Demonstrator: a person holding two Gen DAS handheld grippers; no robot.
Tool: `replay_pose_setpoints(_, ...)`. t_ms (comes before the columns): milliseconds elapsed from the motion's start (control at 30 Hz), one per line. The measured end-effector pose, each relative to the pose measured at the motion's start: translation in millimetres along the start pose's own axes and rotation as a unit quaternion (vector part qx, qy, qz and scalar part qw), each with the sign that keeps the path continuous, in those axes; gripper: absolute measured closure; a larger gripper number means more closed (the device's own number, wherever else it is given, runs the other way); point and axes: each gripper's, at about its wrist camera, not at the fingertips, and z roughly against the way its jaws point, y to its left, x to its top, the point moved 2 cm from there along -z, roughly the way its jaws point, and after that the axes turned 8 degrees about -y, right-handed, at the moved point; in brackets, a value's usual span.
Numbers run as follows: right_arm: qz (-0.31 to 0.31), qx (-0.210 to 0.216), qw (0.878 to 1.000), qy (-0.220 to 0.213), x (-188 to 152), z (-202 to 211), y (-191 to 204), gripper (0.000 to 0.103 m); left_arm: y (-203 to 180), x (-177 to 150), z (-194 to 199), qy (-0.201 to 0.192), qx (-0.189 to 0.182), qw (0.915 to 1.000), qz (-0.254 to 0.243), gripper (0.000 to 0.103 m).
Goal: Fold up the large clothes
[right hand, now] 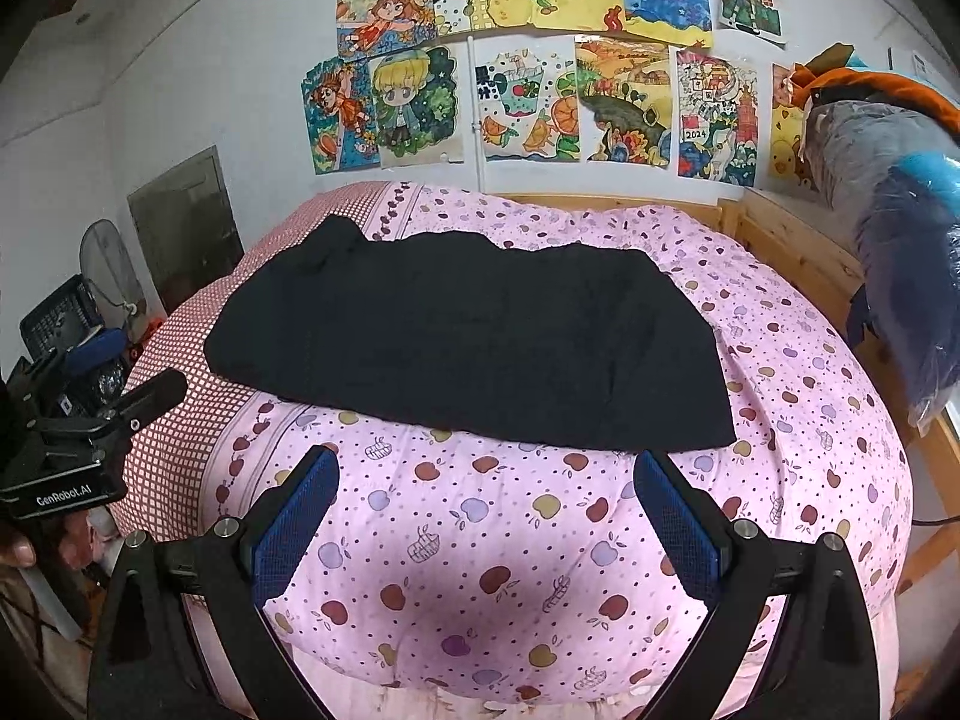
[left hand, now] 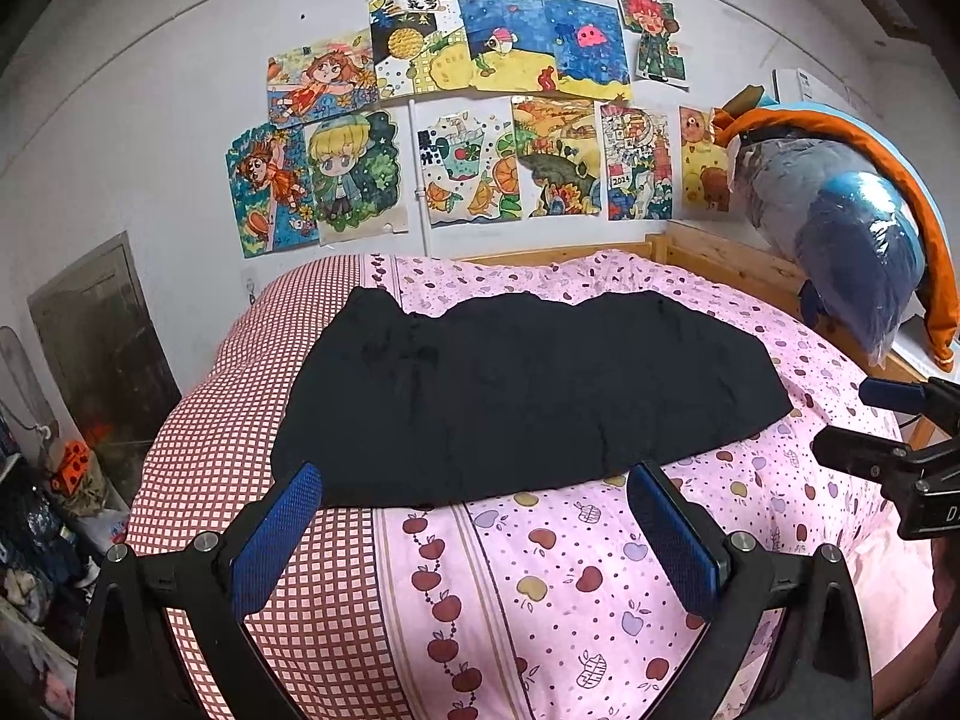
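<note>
left gripper (left hand: 474, 486) level, jaws wide, above black garment (left hand: 528, 396)

The black two-finger left gripper (left hand: 474, 534) carries blue textured pads and silver round screws. The matching black right gripper (right hand: 486, 531) has identical blue pads. White "GenRobot.AI" lettering marks the left body.

Plain black spread-out garment (left hand: 528, 396). Pink fruit-print quilt cover (left hand: 606, 576), apples in red, yellow, lilac. Red-and-white checked quilt panel (left hand: 198, 480). Blue textured finger pads (right hand: 297, 531) on black gripper frames. Bright multicoloured wall drawings (left hand: 480, 120). Orange-edged blue plastic-wrapped bundle (left hand: 852, 240).
</note>
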Motion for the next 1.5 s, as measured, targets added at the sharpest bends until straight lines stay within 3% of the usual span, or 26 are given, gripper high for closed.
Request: replay_pose_setpoints(1500,-0.002,0.002,1.0,0.003,0.9,-2.7,-1.9,0.006,0.5,0.2,0.8,0.001,0.0,1.0,-0.001,0.0)
